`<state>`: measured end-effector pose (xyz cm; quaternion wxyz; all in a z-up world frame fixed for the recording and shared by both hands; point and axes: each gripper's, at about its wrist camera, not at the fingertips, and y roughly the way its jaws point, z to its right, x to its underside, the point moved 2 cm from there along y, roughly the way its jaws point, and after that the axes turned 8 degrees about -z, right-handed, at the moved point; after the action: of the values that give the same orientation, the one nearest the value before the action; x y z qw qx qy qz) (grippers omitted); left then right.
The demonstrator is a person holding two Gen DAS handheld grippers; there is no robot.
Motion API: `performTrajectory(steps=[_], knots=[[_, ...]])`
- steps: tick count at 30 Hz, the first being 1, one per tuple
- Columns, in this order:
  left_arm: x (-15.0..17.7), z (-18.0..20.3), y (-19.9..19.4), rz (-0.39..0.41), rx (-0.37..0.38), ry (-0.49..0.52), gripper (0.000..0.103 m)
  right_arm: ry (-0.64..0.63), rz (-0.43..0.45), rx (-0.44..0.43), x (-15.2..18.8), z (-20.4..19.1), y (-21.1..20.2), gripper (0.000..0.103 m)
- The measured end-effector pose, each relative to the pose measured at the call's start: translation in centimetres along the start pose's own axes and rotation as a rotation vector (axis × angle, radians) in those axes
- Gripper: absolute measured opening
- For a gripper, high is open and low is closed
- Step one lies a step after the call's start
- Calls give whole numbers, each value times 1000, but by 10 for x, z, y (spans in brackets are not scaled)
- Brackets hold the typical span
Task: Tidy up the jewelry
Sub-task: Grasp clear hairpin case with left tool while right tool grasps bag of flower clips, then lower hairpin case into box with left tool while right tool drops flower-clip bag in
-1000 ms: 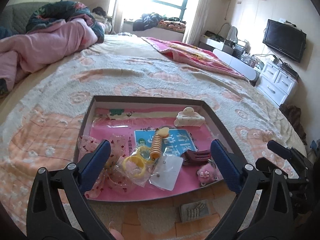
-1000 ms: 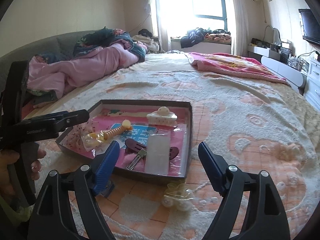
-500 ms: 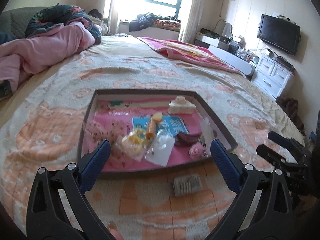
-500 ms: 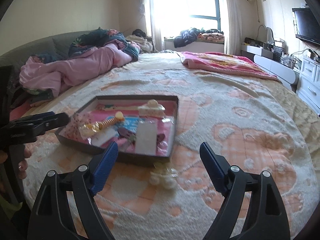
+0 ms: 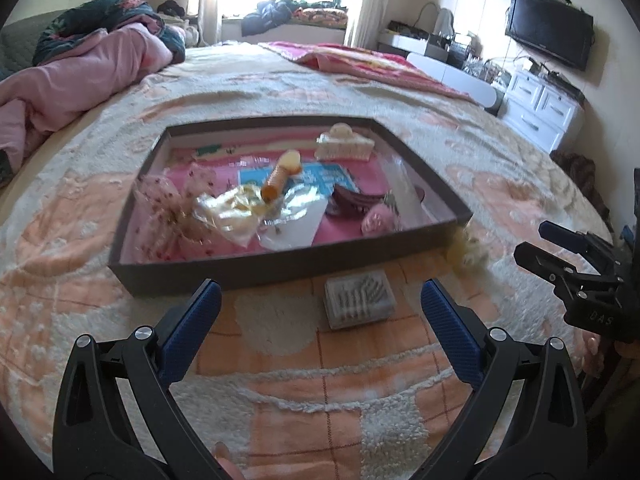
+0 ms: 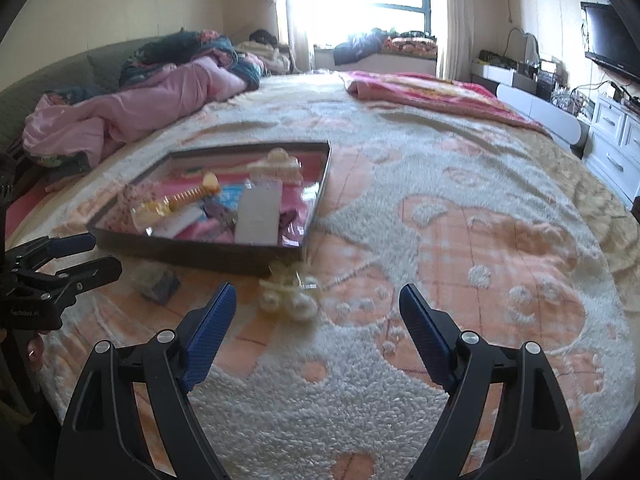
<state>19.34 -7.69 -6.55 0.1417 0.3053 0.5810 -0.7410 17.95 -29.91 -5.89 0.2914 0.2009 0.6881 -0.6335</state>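
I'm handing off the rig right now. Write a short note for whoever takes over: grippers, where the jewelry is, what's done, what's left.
Left hand-held gripper: open, empty, aimed at the clear case on the blanket in front of the tray.
Right hand-held gripper: open, empty, just short of the pearl piece by the tray's near corner.
Done: claw clip, spiral tie, bagged items and dark clip are in the tray.
Left: put the case and pearl piece into the tray.

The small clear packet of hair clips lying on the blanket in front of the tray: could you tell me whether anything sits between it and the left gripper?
Nothing visible does: only bare blanket separates the open left gripper from the packet.
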Motion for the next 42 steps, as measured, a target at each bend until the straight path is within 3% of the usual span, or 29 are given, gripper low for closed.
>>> performTrajectory(steps=[9, 15, 19, 23, 27, 29, 35, 42], knots=[[8, 3, 24, -41, 6, -2, 90, -62, -66, -18, -2, -10, 34, 80], [6, 7, 31, -49, 27, 3, 75, -10, -134, -80, -9, -5, 59, 61], [5, 13, 36, -59, 39, 15, 72, 21, -151, -130, -10, -2, 64, 47], [5, 18, 45, -76, 37, 25, 65, 28, -142, -135, -9, -2, 60, 47], [5, 21, 49, -86, 18, 37, 45, 38, -130, -142, -8, -2, 54, 47], [5, 21, 50, -90, 14, 42, 41, 40, -120, -147, -7, -2, 48, 47], [5, 24, 44, -87, 24, 56, 41, 47, -93, -175, -6, -3, 33, 47], [1, 17, 13, -30, 52, 36, 41, 41, -69, -211, -7, -11, 18, 47]])
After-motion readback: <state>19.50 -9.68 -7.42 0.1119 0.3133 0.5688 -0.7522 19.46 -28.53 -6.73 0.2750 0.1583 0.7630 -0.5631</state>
